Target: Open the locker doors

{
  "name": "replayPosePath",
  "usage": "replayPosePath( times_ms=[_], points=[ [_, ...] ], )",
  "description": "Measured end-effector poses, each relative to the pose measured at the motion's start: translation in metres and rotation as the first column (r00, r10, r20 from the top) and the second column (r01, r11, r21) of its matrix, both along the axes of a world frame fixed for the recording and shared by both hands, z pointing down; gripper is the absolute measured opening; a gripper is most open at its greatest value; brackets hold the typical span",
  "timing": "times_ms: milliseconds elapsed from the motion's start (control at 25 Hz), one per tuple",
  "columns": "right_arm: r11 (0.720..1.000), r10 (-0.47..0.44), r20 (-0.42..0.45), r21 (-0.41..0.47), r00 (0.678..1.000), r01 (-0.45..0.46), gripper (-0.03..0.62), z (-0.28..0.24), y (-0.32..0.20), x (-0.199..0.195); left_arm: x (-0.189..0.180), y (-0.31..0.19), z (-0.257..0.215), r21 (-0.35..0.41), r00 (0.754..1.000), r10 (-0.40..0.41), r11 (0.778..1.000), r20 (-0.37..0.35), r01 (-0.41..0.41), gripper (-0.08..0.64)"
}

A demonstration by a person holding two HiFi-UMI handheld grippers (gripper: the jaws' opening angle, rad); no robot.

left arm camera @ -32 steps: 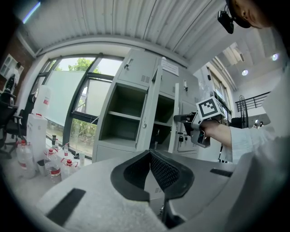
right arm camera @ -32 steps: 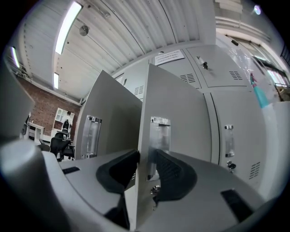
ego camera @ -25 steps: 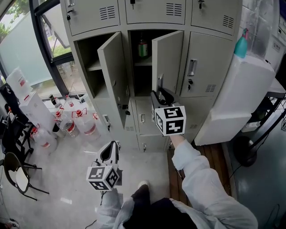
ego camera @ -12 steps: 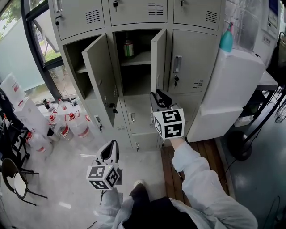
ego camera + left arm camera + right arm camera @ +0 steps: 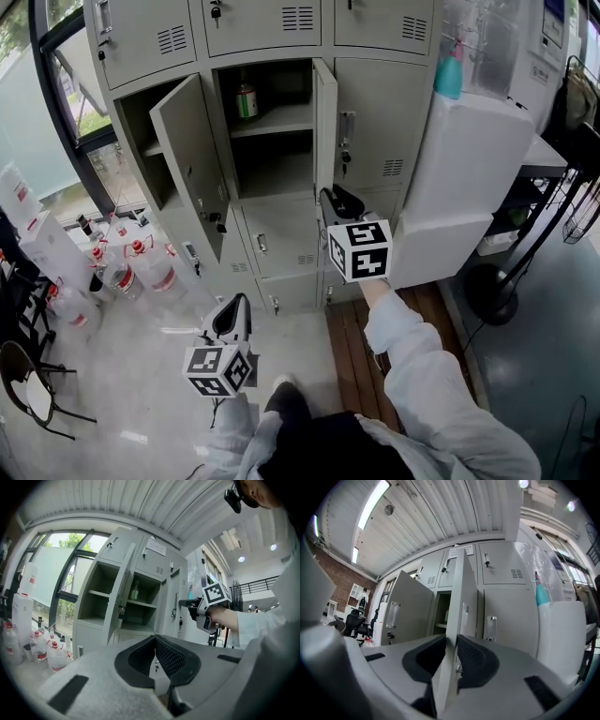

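The grey locker bank (image 5: 281,253) has its left door (image 5: 187,159) swung wide and its middle door (image 5: 325,122) standing nearly edge-on. The right door (image 5: 380,131) is closed. My right gripper (image 5: 333,195) is at the middle door's lower free edge. In the right gripper view that door edge (image 5: 461,602) runs down between the pads of the right gripper (image 5: 451,639), which have just been closing and press on both of its faces. My left gripper (image 5: 234,309) hangs low in front of the lockers, apart from them. The left gripper (image 5: 154,639) has its tips together and holds nothing.
A green bottle (image 5: 246,101) stands on the middle locker's shelf. Several water jugs (image 5: 141,267) sit on the floor at the left by the window. A white cabinet (image 5: 469,178) with a teal spray bottle (image 5: 448,70) stands right of the lockers. A black chair (image 5: 28,375) is at far left.
The middle door has swung further open, from angled to nearly edge-on, with the right gripper at its edge. The view has shifted left and back. The left gripper keeps its place in the picture.
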State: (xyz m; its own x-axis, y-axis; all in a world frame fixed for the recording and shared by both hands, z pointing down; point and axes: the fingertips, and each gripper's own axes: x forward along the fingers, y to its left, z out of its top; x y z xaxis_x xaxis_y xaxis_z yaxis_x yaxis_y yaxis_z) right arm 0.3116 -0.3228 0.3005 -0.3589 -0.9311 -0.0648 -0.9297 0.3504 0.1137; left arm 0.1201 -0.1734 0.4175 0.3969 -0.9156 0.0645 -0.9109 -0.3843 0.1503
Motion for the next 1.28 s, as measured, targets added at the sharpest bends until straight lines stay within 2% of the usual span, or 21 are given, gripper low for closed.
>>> replayPosePath(
  times_ms=[240, 640, 840, 1040, 1280],
  points=[
    [1.000, 0.016, 0.003, -0.003, 1.000, -0.016, 0.077, 0.000, 0.002, 0.011, 0.003, 0.008, 0.001, -0.001, 1.000, 0.004, 1.000, 0.006, -0.004, 0.008],
    [1.000, 0.002, -0.005, -0.003, 1.000, -0.002, 0.077, 0.000, 0.003, 0.007, 0.004, 0.013, 0.000, 0.001, 1.000, 0.005, 1.000, 0.015, -0.005, 0.008],
    [1.000, -0.006, 0.002, 0.024, 1.000, 0.006, 0.077, -0.007, 0.019, 0.012, 0.013, 0.015, 0.005, -0.014, 1.000, 0.024, 1.000, 0.018, -0.023, 0.008],
    [0.997, 0.028, 0.048, 0.066, 0.998, -0.031, 0.077, -0.019, 0.034, 0.045, 0.028, 0.010, 0.014, -0.034, 0.999, 0.047, 0.998, 0.020, -0.047, 0.008],
    [0.993, 0.117, 0.054, 0.016, 0.992, -0.118, 0.077, -0.005, 0.007, 0.087, 0.053, -0.018, 0.013, -0.041, 0.994, 0.104, 0.994, 0.040, -0.103, 0.008]
  ],
)
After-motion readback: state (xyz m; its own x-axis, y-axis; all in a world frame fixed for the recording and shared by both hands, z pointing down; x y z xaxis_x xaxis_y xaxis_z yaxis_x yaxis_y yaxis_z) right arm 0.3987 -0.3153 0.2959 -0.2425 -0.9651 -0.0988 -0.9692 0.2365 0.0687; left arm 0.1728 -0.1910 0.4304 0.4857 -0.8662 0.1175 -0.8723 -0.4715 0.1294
